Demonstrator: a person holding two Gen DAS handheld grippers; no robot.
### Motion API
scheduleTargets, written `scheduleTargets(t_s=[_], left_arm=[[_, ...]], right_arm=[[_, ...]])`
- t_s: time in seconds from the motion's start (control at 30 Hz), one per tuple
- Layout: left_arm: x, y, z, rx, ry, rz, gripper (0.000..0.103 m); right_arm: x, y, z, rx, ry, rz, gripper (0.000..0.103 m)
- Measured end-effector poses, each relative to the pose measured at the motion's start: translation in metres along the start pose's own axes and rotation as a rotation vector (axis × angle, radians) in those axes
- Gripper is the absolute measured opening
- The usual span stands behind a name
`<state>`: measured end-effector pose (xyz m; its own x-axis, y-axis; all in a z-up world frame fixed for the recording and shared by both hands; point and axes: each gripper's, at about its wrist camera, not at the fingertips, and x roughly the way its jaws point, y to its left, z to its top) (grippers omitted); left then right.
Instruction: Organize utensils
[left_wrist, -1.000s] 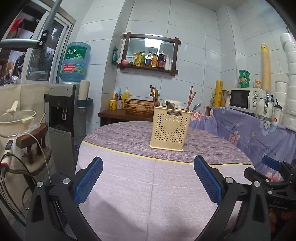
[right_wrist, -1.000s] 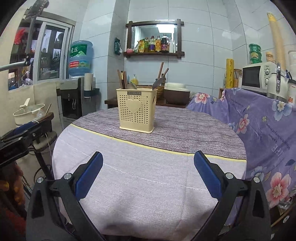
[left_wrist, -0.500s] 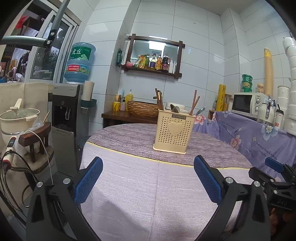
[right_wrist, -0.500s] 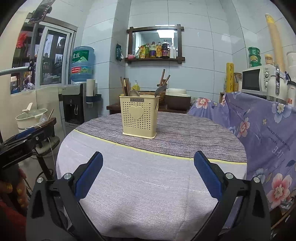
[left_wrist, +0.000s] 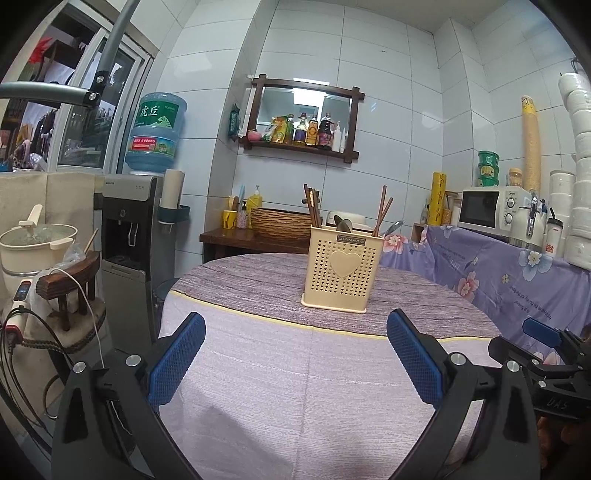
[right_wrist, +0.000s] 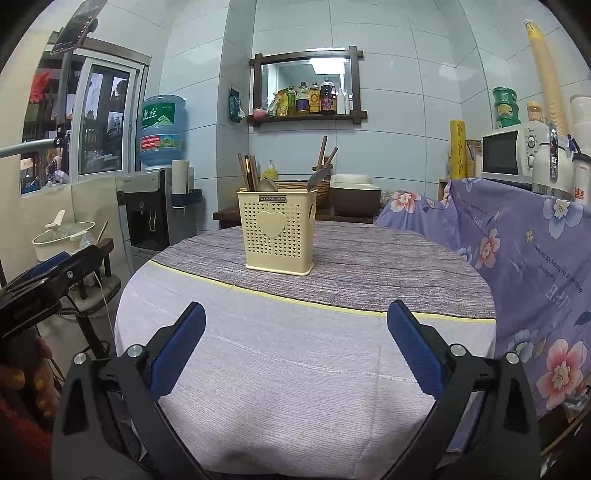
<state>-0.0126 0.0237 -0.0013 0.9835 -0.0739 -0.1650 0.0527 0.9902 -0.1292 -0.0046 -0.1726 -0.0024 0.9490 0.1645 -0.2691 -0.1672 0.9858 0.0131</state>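
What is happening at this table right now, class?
A person holds a gripper in each hand, and both the left gripper and the right gripper are open and empty, hovering over the near edge of the round table. Nothing is grasped yet. The cream utensil holder stands upright near the middle, already holding chopsticks and spoons.

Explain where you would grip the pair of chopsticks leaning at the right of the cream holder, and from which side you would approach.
Grip the chopsticks on their bare upper shafts above the holder rim, coming down from above. Only those ends stick out; the lower parts are hidden inside. They lean, so tilting the right gripper to match would probably help.
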Motion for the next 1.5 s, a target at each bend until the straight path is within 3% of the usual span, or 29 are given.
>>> scheduleTargets(t_s=[1.5], left_arm=[[0.0031,0.0033,0.0018,0.003,0.020,-0.006,0.098]], right_arm=[[0.0053,0.0060,-0.0016,0.022,0.022,0.006,0.097]])
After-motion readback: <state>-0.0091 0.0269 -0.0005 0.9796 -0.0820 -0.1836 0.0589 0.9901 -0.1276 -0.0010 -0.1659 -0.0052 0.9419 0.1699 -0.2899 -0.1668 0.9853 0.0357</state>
